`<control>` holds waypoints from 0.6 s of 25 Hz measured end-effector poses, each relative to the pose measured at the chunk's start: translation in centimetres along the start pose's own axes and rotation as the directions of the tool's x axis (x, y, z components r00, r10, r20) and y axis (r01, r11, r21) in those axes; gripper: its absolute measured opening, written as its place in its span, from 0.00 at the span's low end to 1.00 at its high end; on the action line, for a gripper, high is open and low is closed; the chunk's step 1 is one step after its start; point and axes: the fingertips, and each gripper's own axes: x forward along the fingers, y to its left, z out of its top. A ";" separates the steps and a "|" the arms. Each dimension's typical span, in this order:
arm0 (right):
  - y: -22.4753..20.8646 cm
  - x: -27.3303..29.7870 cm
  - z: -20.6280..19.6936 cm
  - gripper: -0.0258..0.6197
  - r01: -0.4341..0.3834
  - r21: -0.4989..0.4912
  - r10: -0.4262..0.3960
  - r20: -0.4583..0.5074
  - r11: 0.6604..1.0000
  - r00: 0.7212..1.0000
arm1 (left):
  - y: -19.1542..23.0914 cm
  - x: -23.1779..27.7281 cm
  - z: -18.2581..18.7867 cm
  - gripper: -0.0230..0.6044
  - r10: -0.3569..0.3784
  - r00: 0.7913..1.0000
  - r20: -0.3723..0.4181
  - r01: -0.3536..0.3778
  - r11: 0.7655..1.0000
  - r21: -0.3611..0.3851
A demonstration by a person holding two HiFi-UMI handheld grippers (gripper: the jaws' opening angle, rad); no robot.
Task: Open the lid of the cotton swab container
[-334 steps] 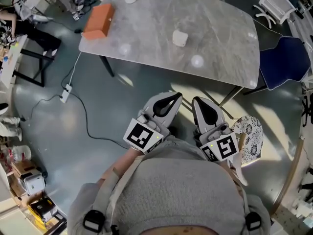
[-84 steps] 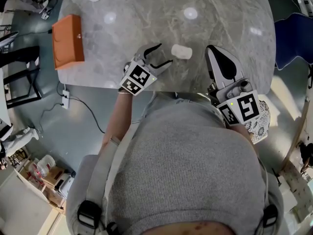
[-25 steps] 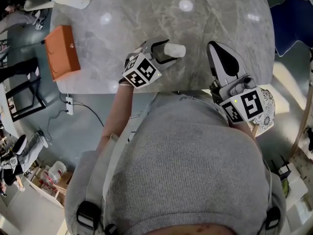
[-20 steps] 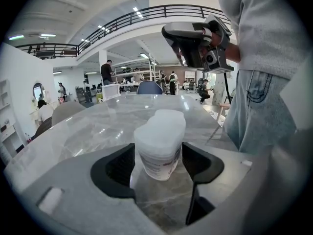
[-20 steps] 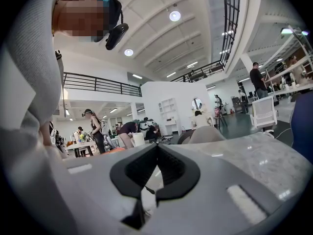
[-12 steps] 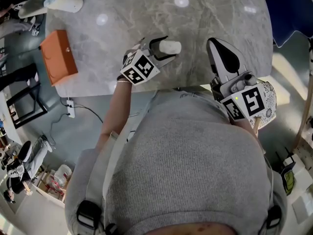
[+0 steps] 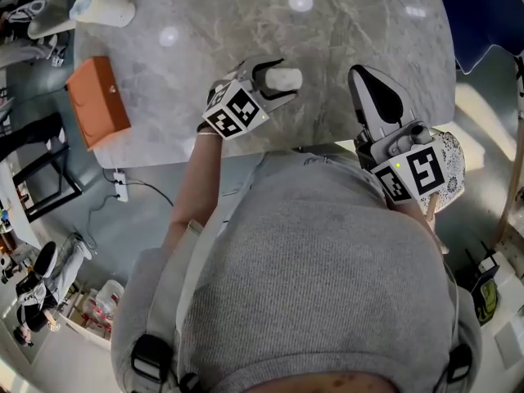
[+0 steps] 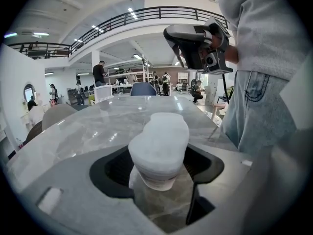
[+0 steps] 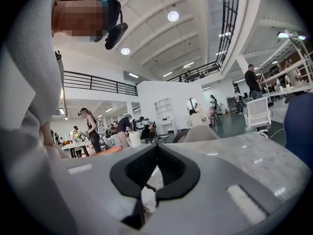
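The cotton swab container is a small white lidded tub on the grey marble table. My left gripper is shut on it, one jaw on each side. In the left gripper view the container stands upright between the jaws of my left gripper, its lid on. My right gripper is shut with nothing in it and hovers near the table's front edge, a short way right of the container. It also shows raised in the left gripper view. In its own view the right gripper has its jaws together.
An orange box lies at the table's left edge, and a white object at its far left corner. A patterned stool stands by my right hand and a blue chair behind. People move about in the hall beyond.
A few seconds ago the left gripper was open beside the container; it has since shut on it. In the last second neither gripper has visibly moved.
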 end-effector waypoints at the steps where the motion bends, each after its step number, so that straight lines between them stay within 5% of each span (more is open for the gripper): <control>1: 0.0 0.0 0.0 0.04 0.002 0.000 -0.002 -0.001 1.000 1.000 | -0.1 0.1 0.0 0.53 -0.005 1.000 -0.003 0.005 1.000 0.002; 15: -0.1 -0.3 0.0 0.04 0.023 -0.001 -0.023 -0.003 1.000 1.000 | -0.2 1.0 0.6 0.53 -0.025 0.999 0.021 0.025 1.000 0.016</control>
